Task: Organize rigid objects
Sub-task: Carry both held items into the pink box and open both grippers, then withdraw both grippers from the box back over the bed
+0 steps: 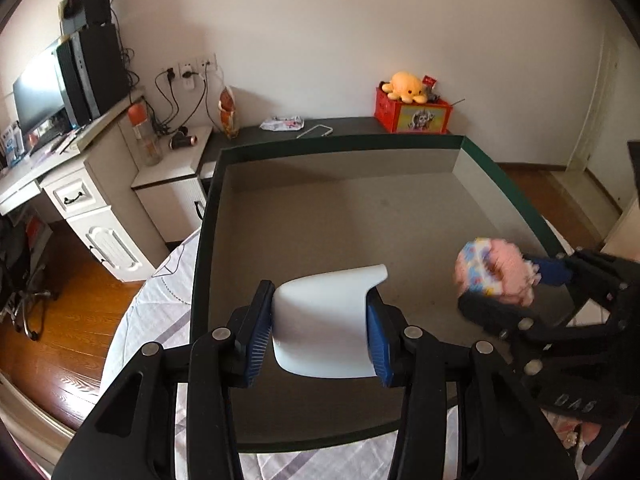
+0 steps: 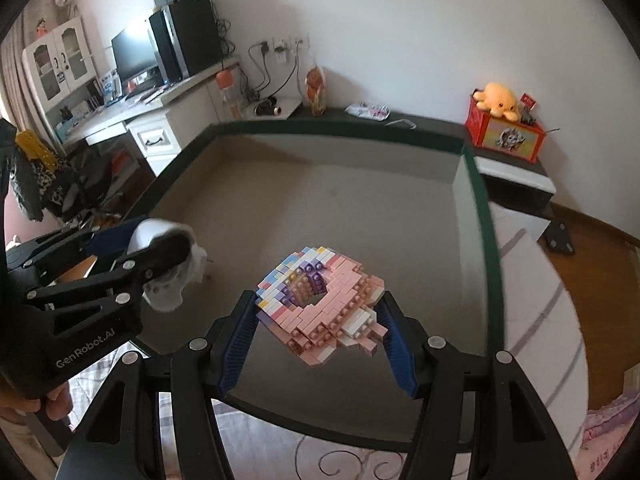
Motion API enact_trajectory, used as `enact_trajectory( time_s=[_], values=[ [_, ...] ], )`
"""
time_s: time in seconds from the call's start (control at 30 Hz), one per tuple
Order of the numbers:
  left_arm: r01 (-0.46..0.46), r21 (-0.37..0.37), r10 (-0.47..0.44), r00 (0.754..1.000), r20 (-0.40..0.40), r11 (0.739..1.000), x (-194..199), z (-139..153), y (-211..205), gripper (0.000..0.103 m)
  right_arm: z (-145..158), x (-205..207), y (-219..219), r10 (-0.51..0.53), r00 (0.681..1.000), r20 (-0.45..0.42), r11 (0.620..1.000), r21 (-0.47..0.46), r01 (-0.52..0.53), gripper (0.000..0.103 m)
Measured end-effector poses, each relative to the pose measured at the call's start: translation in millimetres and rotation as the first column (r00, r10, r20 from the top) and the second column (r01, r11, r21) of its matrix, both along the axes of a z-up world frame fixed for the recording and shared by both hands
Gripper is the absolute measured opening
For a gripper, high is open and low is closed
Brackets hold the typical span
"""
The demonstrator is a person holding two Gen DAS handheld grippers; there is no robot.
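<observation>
The left gripper (image 1: pixel 320 320) is closed partway on a smooth white plastic piece (image 1: pixel 326 320), its blue pads (image 1: pixel 256 344) pressing the two flanks so that the curved lip sticks out ahead of the jaws; what the piece is cannot be told from here. The right gripper (image 2: pixel 316 320) likewise stands partly closed, clamped on a pink brick-built model (image 2: pixel 320 304) with a hole in its middle and a pastel patch on one side, held by its edges between the ribbed pads. Both things hang in the air over the near half of a wide, shallow tray (image 1: pixel 500 176) with a dark green rim and a bare grey floor, the white piece to the left and the model to the right, well apart from each other. The tray rests on a patterned white cloth (image 1: pixel 160 280). Beyond it stand a red box (image 1: pixel 412 114) with a yellow plush octopus (image 1: pixel 406 86) on top. I judge this the carrying step, with both objects brought in over the tray and neither yet set down. The next move calls for lowering each to the tray floor, keeping them in separate spots, and releasing only once they rest flat, the model especially, since bricks may shed.
</observation>
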State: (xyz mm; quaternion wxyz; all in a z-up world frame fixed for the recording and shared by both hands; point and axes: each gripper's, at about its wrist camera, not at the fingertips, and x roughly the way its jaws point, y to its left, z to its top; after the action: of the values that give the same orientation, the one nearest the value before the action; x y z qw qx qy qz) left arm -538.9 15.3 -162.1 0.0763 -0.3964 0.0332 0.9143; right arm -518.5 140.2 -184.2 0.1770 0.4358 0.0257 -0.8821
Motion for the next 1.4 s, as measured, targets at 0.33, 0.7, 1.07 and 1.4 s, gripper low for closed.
enact_trajectory(
  time_s=[0.33, 0.7, 1.07, 1.4],
  values=[
    [-0.042, 0.017, 0.044, 0.996, -0.082, 0.999, 24.2, 21.7, -7.7, 0.085, 17.4, 12.1, 7.7, -0.034, 0.998, -0.062, 0.999, -0.026, 0.033, 0.078],
    [-0.072, -0.014, 0.066, 0.968, -0.241, 0.997, 115.9, 67.7, -21.0, 0.103, 76.8, 79.5, 25.3, -0.054, 0.979, -0.196, 0.996, -0.085, 0.038, 0.081],
    [-0.096, 0.035, 0.102, 0.923, -0.370, 0.995, 245.7, 95.6, -47.4, 0.103, 119.0, 203.3, 49.3, -0.058, 0.920, -0.389, 0.992, -0.122, 0.011, 0.103],
    [-0.114, 0.048, 0.124, 0.918, -0.377, 0.992, 349.3, 80.6, -78.2, 0.103, 111.9, 300.7, 78.3, -0.197, 0.859, -0.473, 0.978, -0.152, 0.141, 0.103]
  ],
)
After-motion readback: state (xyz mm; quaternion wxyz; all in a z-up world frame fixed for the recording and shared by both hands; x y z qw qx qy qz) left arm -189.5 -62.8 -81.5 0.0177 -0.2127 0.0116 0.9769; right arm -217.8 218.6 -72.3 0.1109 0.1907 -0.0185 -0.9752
